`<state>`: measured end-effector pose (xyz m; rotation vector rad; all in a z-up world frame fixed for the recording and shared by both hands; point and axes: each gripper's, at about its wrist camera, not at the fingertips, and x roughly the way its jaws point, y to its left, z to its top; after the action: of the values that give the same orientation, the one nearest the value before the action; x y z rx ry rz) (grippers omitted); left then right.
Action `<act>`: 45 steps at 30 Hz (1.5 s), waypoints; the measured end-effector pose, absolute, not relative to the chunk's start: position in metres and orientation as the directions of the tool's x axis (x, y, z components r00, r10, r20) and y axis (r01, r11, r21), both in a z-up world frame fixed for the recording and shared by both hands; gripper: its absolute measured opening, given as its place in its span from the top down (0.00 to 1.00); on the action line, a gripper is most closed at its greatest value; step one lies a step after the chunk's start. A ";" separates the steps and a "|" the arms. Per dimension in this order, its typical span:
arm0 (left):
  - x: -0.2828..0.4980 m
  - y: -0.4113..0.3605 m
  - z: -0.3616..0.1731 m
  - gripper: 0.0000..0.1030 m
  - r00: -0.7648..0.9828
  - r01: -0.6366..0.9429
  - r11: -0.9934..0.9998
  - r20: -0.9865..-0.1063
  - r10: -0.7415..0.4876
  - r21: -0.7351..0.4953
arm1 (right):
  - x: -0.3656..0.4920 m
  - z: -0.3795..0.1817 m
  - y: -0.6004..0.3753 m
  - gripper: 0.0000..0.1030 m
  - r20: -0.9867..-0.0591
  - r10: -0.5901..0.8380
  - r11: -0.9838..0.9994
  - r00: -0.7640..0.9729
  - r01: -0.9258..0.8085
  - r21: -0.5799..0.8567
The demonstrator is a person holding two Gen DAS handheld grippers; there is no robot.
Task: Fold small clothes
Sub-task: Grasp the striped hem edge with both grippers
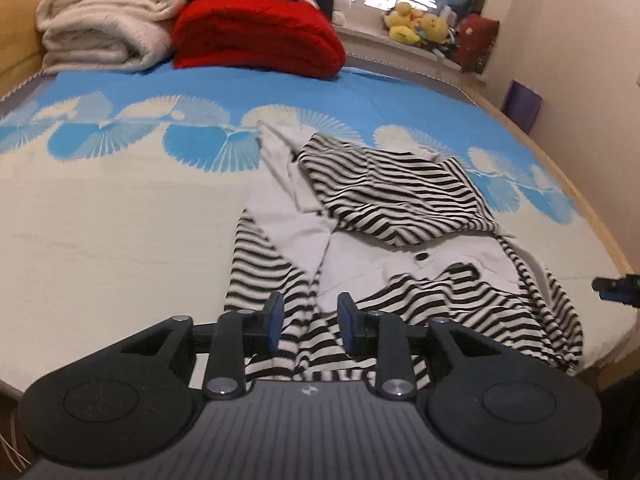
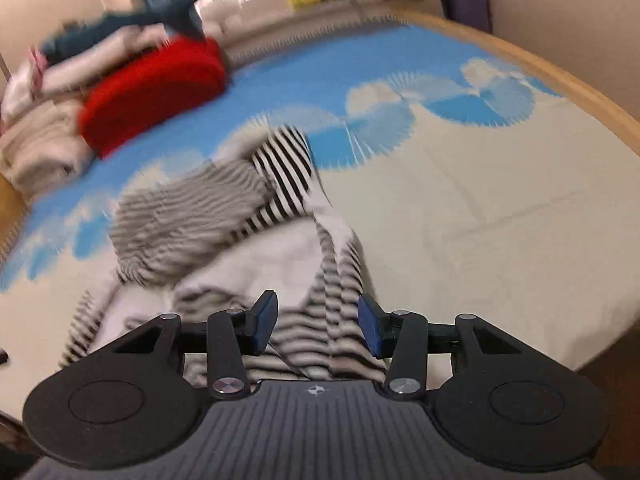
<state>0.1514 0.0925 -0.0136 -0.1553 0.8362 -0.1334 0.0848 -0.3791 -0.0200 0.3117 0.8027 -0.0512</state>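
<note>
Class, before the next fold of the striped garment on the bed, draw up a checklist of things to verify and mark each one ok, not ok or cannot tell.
1. Left claw free of cloth: ok; its pads stand apart, nothing pinched.
2. Right claw free of cloth: ok; open above the fabric.
3. Striped garment lies flat: not ok; the top part is bunched over the pale panel.
4. Garment fully on the bed: cannot tell; the near hem is hidden behind the left claw.
5. Space to fold: ok; bare bedspread on both sides, and the red blanket lies far back.
6. Right wrist view sharp: not ok; blurred.
</note>
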 end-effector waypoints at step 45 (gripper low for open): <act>0.174 0.111 -0.077 0.92 0.375 -0.223 0.943 -0.915 -0.149 -0.245 | 0.099 -0.086 -0.379 0.95 -0.864 0.103 0.944 0.493 0.226 0.242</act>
<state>0.1742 0.1109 -0.0770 -0.3561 1.1926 0.0486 0.0989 -0.3787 -0.0862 0.3454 1.0582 -0.0760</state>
